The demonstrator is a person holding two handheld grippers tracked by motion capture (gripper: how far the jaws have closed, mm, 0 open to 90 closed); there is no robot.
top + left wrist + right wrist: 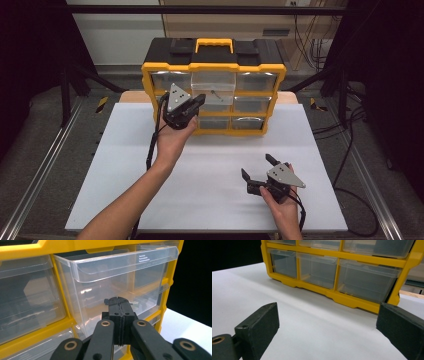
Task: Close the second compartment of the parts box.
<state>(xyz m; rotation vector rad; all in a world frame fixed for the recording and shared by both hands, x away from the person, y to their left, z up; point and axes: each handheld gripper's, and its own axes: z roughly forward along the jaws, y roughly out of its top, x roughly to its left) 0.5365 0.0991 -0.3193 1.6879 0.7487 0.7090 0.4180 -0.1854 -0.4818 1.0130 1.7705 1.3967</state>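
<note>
No readable text, labels, brands or numbers anywhere, only raised ridges on a clear drawer [120, 277]

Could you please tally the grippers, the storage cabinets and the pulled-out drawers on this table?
Grippers: 2 (left gripper, right gripper)
Storage cabinet: 1
Pulled-out drawer: 1
Total: 4

Dark room, grey floor [45, 135] — white table [210, 195]

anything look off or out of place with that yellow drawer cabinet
One clear drawer, top row middle of the yellow organizer, sits pulled out past its neighbours. The shut left gripper is right at its front, with a small dark item visible inside. Nothing looks spilled or damaged.
</note>
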